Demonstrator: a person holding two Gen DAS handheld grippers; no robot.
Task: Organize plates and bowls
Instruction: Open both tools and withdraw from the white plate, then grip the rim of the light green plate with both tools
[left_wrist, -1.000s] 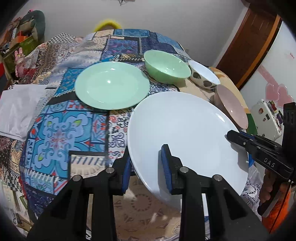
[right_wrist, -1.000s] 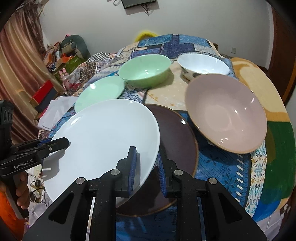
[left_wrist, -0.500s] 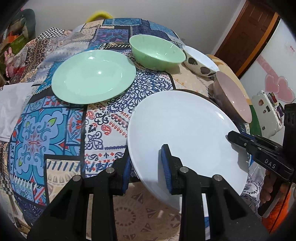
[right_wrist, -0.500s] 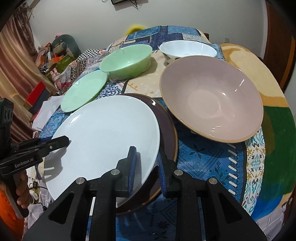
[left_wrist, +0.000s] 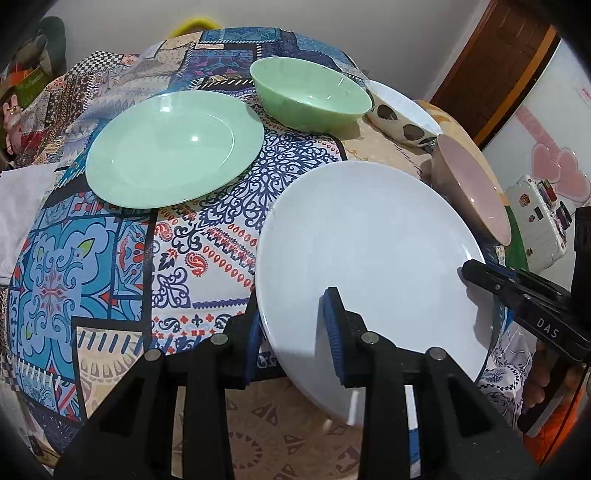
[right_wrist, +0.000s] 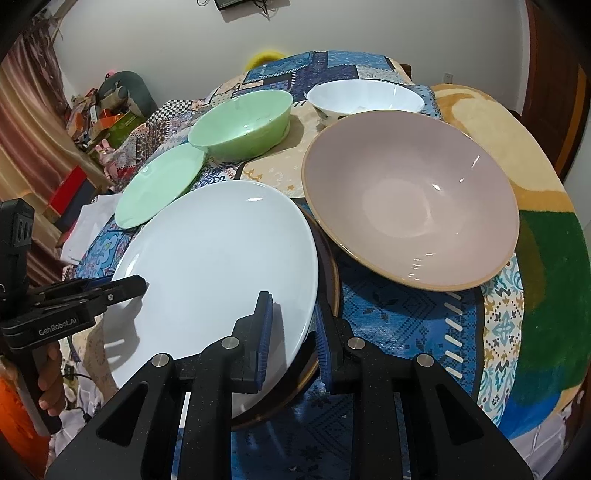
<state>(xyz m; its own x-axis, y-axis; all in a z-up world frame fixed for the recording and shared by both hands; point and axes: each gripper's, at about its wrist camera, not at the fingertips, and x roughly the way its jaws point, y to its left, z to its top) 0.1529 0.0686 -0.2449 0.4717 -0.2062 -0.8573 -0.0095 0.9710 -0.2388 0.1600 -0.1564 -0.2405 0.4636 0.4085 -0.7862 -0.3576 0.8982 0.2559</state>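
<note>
The round white glazed plate (right_wrist: 218, 266) fills the lower middle of the right wrist view. It is carried between the two tongs, just above a round dark brown plate (right_wrist: 325, 273), which shows only as a crescent along the white plate's right and lower edge.

Being round, the white plate has no long axis. What matters is the offset: the brown plate's centre lies a little right of the white plate's centre in that view, toward the wide, shallow pink bowl (right_wrist: 406, 206). That bowl's rim stands just beside the brown crescent.

The right gripper (right_wrist: 291, 325) is closed on the white plate's near rim at lower centre, directly over the brown plate, so it is the hand nearer the target. The left gripper (left_wrist: 291, 325) straddles the opposite rim. Its jaws have just been opening a little with the rim between them, and I cannot tell whether its blue pads (left_wrist: 332, 328) are pressing.

My reading is that stacking calls for a short shift toward the pink bowl and then a level lowering, without nudging that bowl.

Farther out in the left wrist view, on the patchwork tablecloth (left_wrist: 110, 258), a pale green plate (left_wrist: 173, 147) lies at upper left and a pale green bowl (left_wrist: 310, 96) at upper centre. Both are well apart from the stack.
</note>
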